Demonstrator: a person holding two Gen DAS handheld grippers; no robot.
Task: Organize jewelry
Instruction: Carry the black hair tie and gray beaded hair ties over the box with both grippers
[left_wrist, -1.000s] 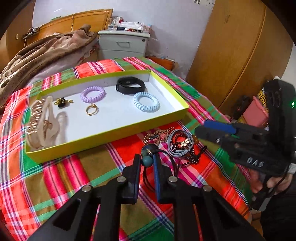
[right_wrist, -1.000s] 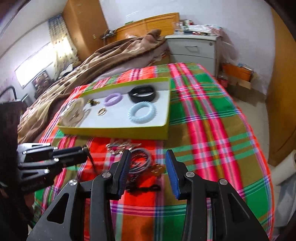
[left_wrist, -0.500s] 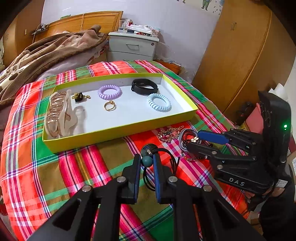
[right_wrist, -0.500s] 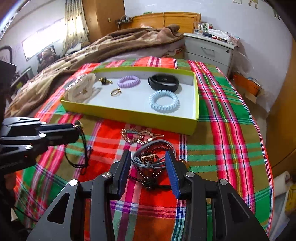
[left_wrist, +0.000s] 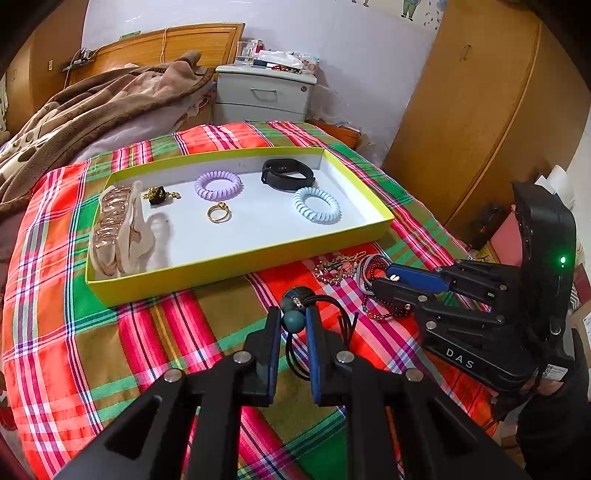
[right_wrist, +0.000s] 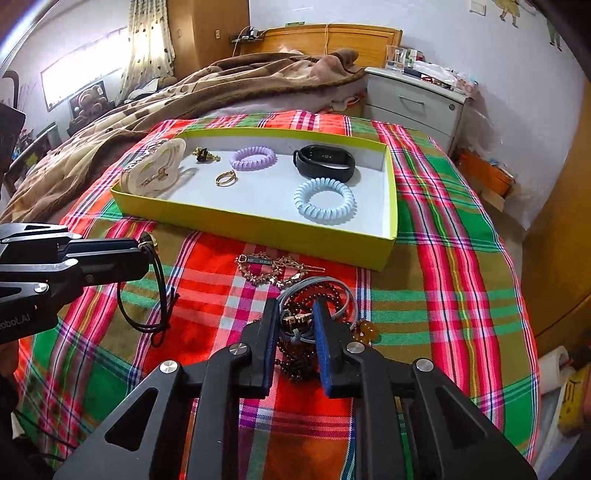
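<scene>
My left gripper (left_wrist: 291, 319) is shut on the beads of a black cord hair tie (left_wrist: 293, 320), held above the plaid cloth; its loop (right_wrist: 147, 295) hangs down. My right gripper (right_wrist: 295, 314) is low over a pile of a grey hair tie (right_wrist: 334, 291), dark beads and a gold chain (right_wrist: 273, 267), jaws narrowly apart around the grey tie's gold charm (right_wrist: 295, 319). The yellow-rimmed tray (left_wrist: 236, 264) holds a purple coil tie (left_wrist: 218, 184), blue coil tie (left_wrist: 317, 205), black band (left_wrist: 288, 173), gold ring (left_wrist: 218, 214), small charm (left_wrist: 157, 194) and hair claw (left_wrist: 118, 229).
The tray and pile lie on a plaid cloth (right_wrist: 443, 258) over a bed. A brown blanket (right_wrist: 184, 96) lies behind the tray. A grey nightstand (right_wrist: 413, 99) and wooden wardrobe (left_wrist: 480, 110) stand at the far right.
My right gripper has come down and forward onto the pile and narrowed its jaws around the grey tie's charm. My left gripper has drawn back and up with the hair tie.
</scene>
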